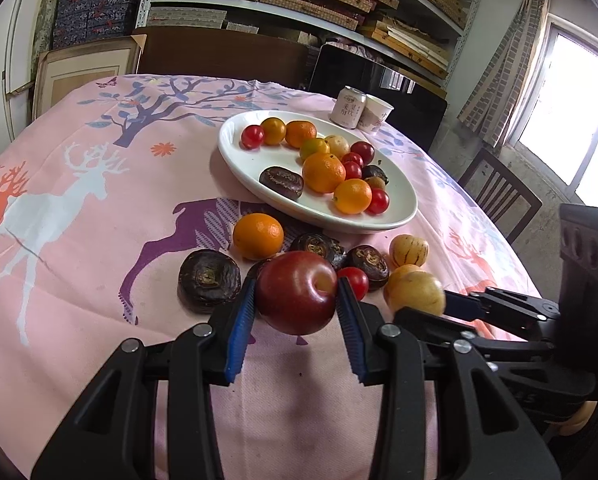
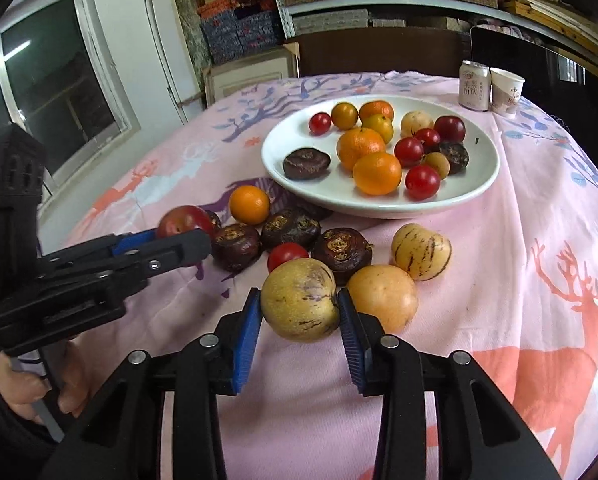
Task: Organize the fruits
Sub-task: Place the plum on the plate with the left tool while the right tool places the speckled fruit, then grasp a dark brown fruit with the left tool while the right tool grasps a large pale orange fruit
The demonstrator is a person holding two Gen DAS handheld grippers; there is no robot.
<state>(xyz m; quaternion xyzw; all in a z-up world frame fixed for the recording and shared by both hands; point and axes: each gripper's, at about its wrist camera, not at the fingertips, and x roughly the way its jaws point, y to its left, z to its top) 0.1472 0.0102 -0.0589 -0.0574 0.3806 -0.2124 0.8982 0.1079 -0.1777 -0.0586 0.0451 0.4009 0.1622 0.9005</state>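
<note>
My left gripper [image 1: 297, 286] is shut on a dark red apple [image 1: 295, 304], its blue pads pressed on both sides, just above the pink cloth. My right gripper [image 2: 299, 300] is shut on a yellow, purple-streaked melon [image 2: 299, 308]. In the right wrist view the left gripper [image 2: 179, 242] shows at the left with the apple [image 2: 181, 218]. Loose on the cloth lie an orange [image 1: 257, 236], several dark brown chestnut-like fruits [image 2: 341, 250], a cherry tomato [image 2: 285, 254] and two more yellow fruits [image 2: 421, 252]. The white plate [image 1: 319, 216] behind them holds oranges, tomatoes and dark fruits.
A drink can [image 1: 348, 106] and a paper cup [image 1: 377, 114] stand behind the plate at the table's far edge. A wooden chair [image 1: 499, 196] is off the right side. Shelves of boxes fill the back wall. A hand [image 2: 23, 388] holds the left gripper's handle.
</note>
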